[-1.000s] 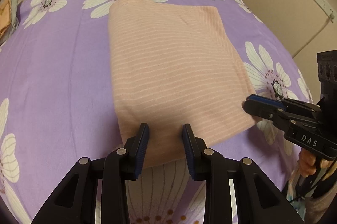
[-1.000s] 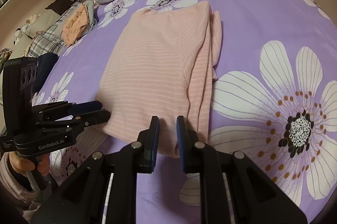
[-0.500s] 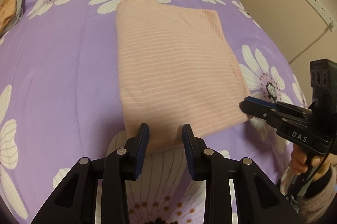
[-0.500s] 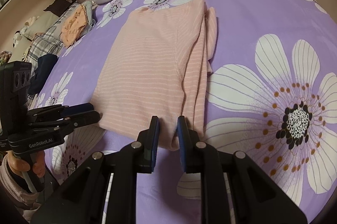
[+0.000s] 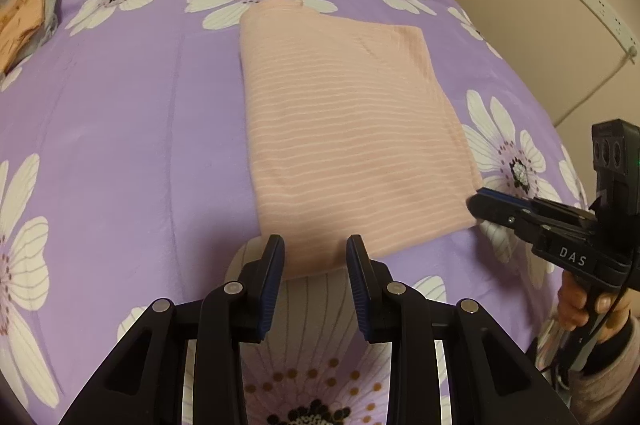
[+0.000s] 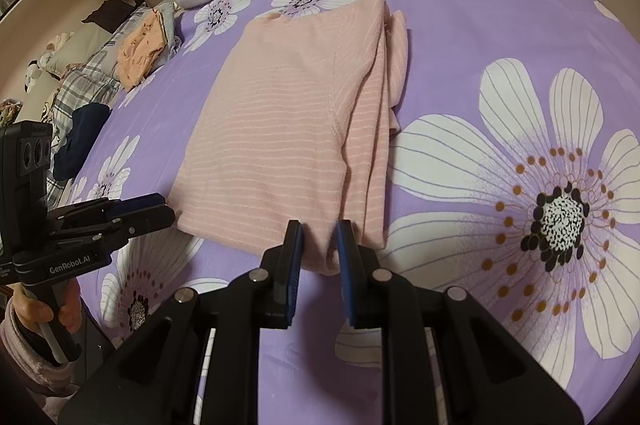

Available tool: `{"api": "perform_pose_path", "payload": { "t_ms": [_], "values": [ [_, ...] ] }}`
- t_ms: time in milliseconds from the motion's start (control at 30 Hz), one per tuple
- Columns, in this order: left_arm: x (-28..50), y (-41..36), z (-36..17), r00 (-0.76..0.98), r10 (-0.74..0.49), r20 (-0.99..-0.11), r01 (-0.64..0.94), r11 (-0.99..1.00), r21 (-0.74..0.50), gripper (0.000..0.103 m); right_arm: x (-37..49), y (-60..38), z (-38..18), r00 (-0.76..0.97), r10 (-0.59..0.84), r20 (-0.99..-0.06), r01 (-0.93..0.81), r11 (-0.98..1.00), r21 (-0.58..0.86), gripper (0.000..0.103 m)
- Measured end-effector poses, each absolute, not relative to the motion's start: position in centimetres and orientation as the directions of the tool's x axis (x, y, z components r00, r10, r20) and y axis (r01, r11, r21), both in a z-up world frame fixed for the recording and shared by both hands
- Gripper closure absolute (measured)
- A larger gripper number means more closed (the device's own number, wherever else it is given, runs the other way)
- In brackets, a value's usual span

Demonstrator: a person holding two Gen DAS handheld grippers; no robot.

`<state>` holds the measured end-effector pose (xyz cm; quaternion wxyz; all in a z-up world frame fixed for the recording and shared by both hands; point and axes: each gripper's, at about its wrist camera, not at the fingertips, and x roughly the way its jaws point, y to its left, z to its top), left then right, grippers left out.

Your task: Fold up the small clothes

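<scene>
Step in hand, as judged: both grippers lined up at near hem of pink striped knit garment [image 5: 352, 129], ready for next fold. Left gripper [image 5: 315, 257] jaws apart, hem edge between them, not clamped. Right gripper [image 6: 318, 245] jaws slightly apart at near right corner, nothing pinched yet. Next move probably needs both to close on hem and carry it toward far edge. Garment lies flat on purple flowered bed sheet [image 5: 120, 113], already folded into long rectangle, layered edges stacked along right side.
</scene>
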<state>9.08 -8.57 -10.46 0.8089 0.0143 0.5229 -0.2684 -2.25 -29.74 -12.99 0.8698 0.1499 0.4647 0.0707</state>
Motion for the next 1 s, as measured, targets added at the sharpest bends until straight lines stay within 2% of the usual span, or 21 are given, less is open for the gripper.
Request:
{"api": "perform_pose_path", "payload": {
  "t_ms": [200, 267, 300, 333, 400, 567, 633, 700, 1000],
  "values": [
    [9.3, -8.0, -10.3, 0.316, -0.419, -0.851, 0.417, 0.867, -0.273, 0.073, -2.8, -29.8, -13.0, 0.561, 0.26, -0.786, 0.027, 0.943, 0.332, 0.084],
    [9.4, -7.8, -10.3, 0.321, -0.419, -0.849, 0.403, 0.872, -0.278, 0.064, -3.0, -30.0, -12.9, 0.565, 0.261, -0.783, 0.032, 0.941, 0.337, 0.082],
    [9.5, -7.6, -10.3, 0.324, -0.423, -0.846, 0.395, 0.873, -0.285, 0.055, -3.1, -30.1, -12.9, 0.566, 0.261, -0.782, 0.034, 0.94, 0.338, 0.08],
    [9.5, -7.5, -10.2, 0.327, -0.426, -0.844, 0.391, 0.874, -0.29, 0.053, -3.2, -30.2, -12.8, 0.566, 0.26, -0.783, 0.038, 0.94, 0.34, 0.078],
    [9.6, -7.4, -10.2, 0.332, -0.43, -0.84, 0.388, 0.874, -0.294, 0.053, -3.4, -30.5, -12.8, 0.566, 0.255, -0.784, 0.051, 0.938, 0.342, 0.071],
    [9.9, -7.1, -10.2, 0.332, -0.436, -0.837, 0.377, 0.874, -0.306, 0.053, -3.8, -31.2, -12.7, 0.574, 0.261, -0.776, 0.07, 0.929, 0.364, 0.07],
    [10.1, -7.1, -10.2, 0.33, -0.441, -0.835, 0.372, 0.873, -0.314, 0.053, -3.9, -31.6, -12.6, 0.581, 0.267, -0.769, 0.082, 0.921, 0.382, 0.066],
    [10.2, -7.0, -10.2, 0.329, -0.445, -0.833, 0.368, 0.873, -0.321, 0.053, -3.7, -32.0, -12.6, 0.588, 0.274, -0.761, 0.096, 0.911, 0.401, 0.054],
    [11.7, -6.9, -10.6, 0.308, -0.474, -0.825, 0.348, 0.863, -0.366, 0.053, -2.8, -33.2, -12.8, 0.61, 0.326, -0.722, 0.131, 0.857, 0.498, 0.043]
  ]
}}
